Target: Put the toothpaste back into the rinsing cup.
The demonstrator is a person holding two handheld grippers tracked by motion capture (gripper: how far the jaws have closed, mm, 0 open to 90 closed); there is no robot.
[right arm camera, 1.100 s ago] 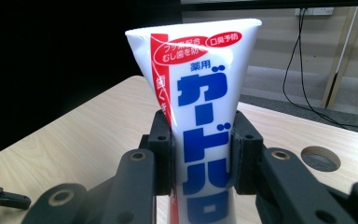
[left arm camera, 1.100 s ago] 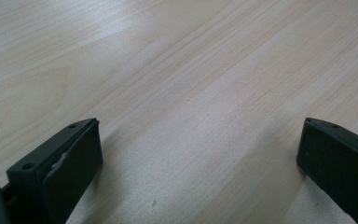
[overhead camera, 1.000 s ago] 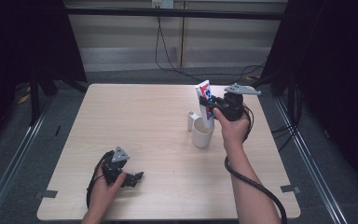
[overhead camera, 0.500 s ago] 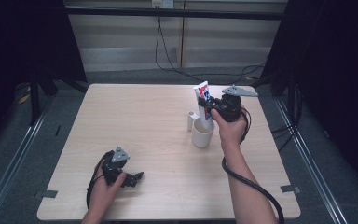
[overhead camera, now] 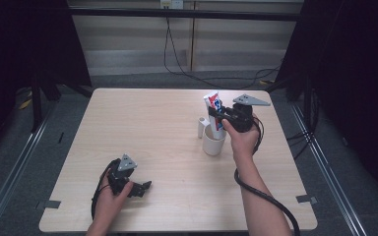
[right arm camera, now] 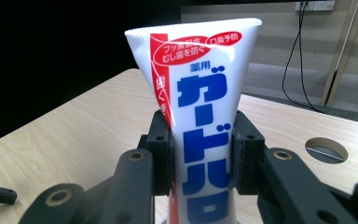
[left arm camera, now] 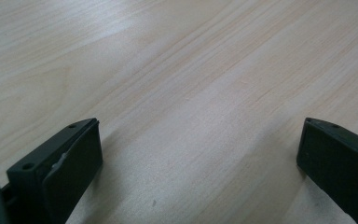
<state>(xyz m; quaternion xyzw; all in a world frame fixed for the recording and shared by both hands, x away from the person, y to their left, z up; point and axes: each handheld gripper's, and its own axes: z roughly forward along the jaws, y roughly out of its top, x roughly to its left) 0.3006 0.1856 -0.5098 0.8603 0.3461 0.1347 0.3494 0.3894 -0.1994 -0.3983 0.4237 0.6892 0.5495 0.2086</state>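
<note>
right gripper (overhead camera: pixel 218 117) clamps a toothpaste tube (overhead camera: pixel 213 108) at mid-body; in the right gripper view the tube (right arm camera: pixel 200 116) stands upright, crimped end up, both pads pressed flat on its sides. landmark: white cup (overhead camera: pixel 213 141). the tube's lower end dips into the cup's mouth; the gripper sits just above the cup's rim, on its far right side. a small white cap-like piece (overhead camera: pixel 203 127) stands just left of the cup. left gripper (overhead camera: pixel 139 188) rests on the table (overhead camera: pixel 142 118), well apart from the cup toward the near left, jaws wide with bare wood (left arm camera: pixel 191 93) between them.
</note>
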